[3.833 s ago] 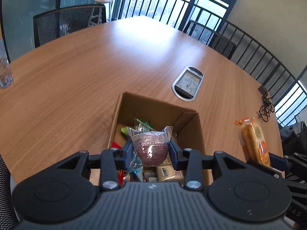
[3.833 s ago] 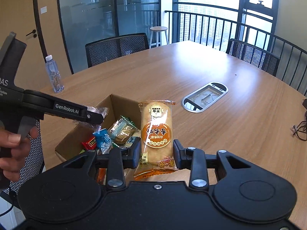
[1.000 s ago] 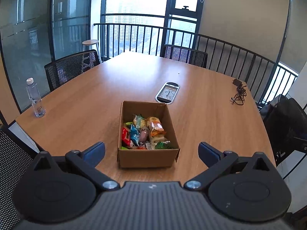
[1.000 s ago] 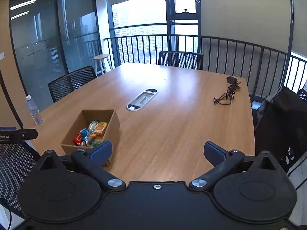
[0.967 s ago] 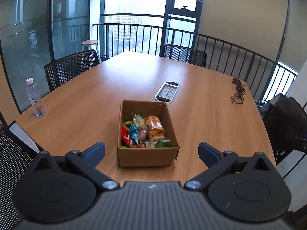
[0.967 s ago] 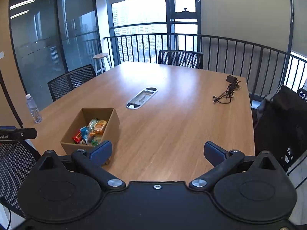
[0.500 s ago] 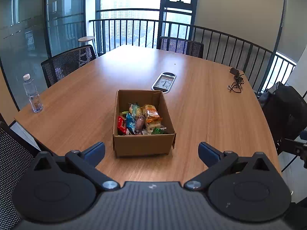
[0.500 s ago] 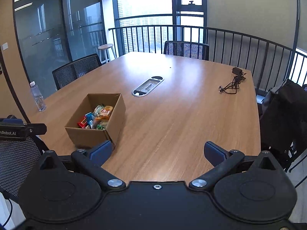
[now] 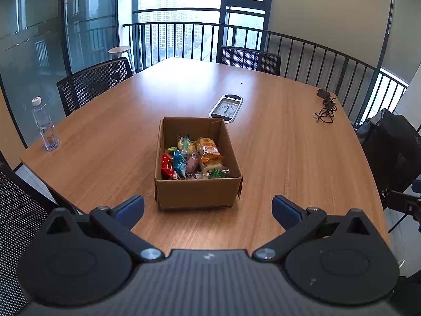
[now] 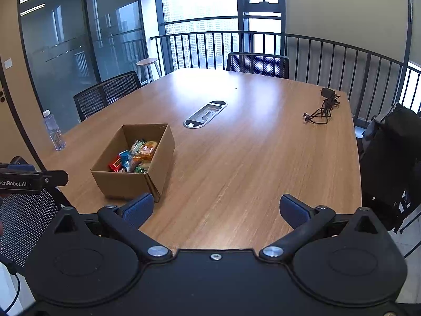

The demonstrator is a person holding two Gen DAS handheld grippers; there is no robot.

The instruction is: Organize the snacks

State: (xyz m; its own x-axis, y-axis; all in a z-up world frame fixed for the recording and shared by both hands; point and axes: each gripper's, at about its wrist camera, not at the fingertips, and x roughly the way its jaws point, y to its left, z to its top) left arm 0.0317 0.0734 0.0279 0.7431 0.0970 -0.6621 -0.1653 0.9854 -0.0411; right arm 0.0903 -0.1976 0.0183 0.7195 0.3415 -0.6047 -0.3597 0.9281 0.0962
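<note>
I see my left hand-held gripper (image 9: pixel 208 206) spread wide with nothing between its blue pads, held back above the near edge of the tabletop (image 9: pixel 276 144). My right hand-held gripper (image 10: pixel 216 208) is just as wide and just as empty, off toward the near right corner. The cardboard box (image 9: pixel 197 193) sits on the tabletop close to the near edge, its flaps up, and the snacks (image 9: pixel 193 159) lie piled inside it. A water bottle (image 9: pixel 44 125) stands upright at the left edge, well apart from the box. A coiled cable (image 10: pixel 322 108) lies near the far right corner.
</note>
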